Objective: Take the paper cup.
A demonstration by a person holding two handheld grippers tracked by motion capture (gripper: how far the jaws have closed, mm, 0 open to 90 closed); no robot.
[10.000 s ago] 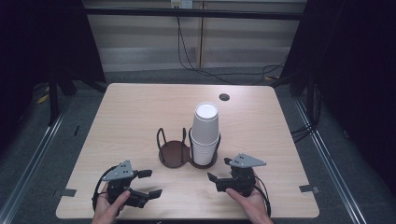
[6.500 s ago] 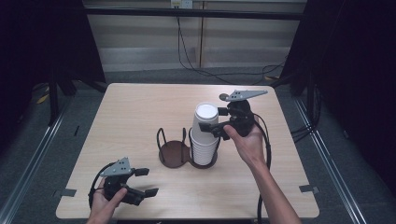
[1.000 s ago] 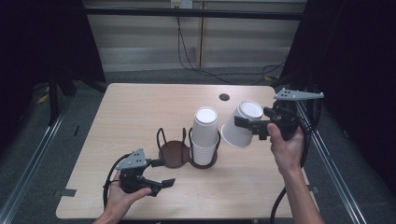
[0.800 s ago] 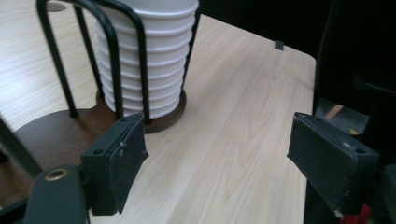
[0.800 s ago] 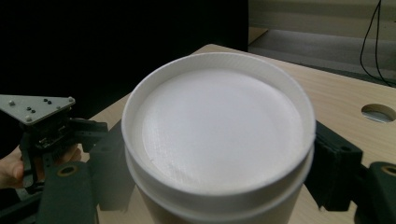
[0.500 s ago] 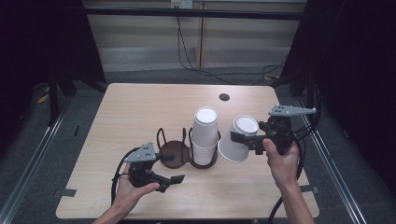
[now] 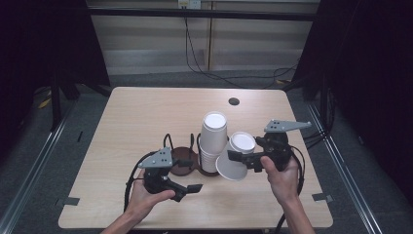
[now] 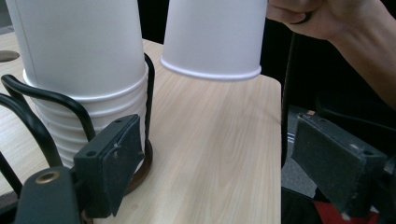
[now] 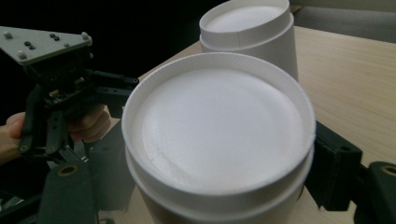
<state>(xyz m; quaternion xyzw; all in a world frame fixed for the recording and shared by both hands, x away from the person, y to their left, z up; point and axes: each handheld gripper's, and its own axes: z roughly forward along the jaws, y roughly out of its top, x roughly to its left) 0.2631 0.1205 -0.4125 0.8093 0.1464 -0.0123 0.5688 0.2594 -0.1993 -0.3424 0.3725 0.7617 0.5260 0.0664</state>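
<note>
A stack of upside-down white paper cups stands in one ring of a black wire holder near the table's middle. My right gripper is shut on a single white cup, held bottom-up and tilted just right of the stack. In the right gripper view the held cup sits between the two jaws, with the stack behind it. My left gripper is open, low in front of the holder. In the left gripper view the stack and the held cup rise beyond the open gripper.
The wooden table has a small round hole near its far edge. The holder's other ring shows its brown base with no cups in it. Dark floor and cables surround the table.
My right gripper has come down and leftward with the cup, close to the stack. My left gripper has moved right and forward, close to the holder.
</note>
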